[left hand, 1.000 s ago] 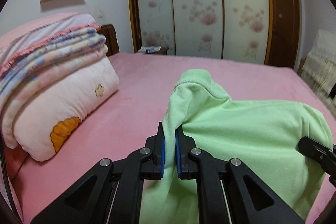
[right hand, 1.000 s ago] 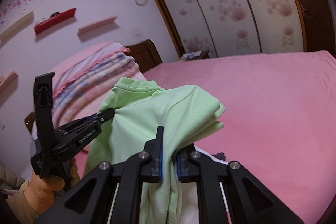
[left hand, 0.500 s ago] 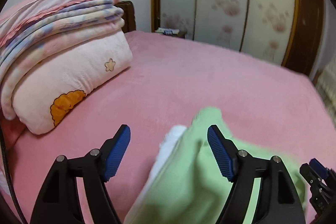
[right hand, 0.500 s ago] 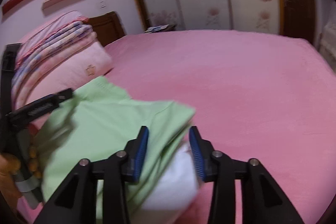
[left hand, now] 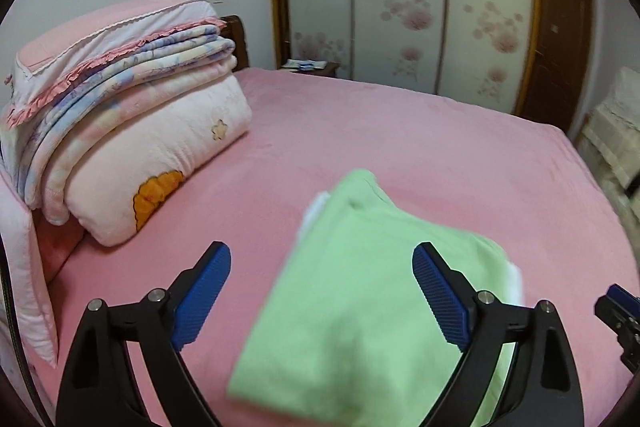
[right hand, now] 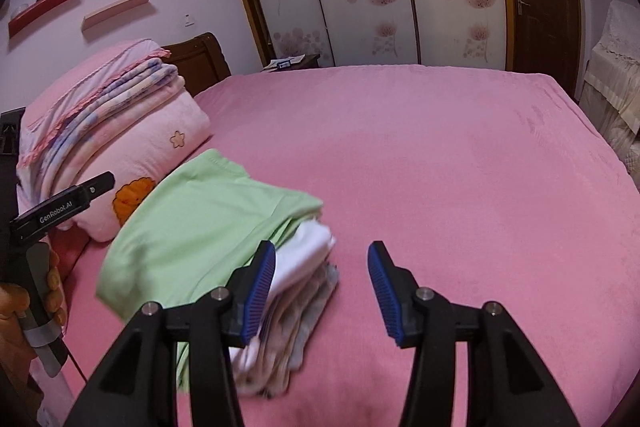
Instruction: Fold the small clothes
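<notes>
A folded light green garment (left hand: 360, 287) lies on top of a small pile of folded clothes on the pink bed (left hand: 400, 131). My left gripper (left hand: 321, 249) hovers over it, its jaws opening wide, and the cloth lies below them with no pad touching it. In the right wrist view the green garment (right hand: 200, 223) covers a white piece (right hand: 308, 247) and a patterned one (right hand: 304, 319). My right gripper (right hand: 322, 247) is open at the pile's right edge, its left pad close to the white piece and its right pad over bare bed.
Folded quilts and a pillow (left hand: 132, 115) are stacked at the bed's left. A hand (right hand: 16, 307) holds the left gripper (right hand: 60, 205). A nightstand (right hand: 288, 61) and sliding wardrobe doors (left hand: 440, 7) stand behind. A cream-covered seat (left hand: 616, 131) stands at the right.
Both grippers were shut on the lifted green garment. They have opened, the garment has dropped flat onto the pile, and both grippers have pulled back from it.
</notes>
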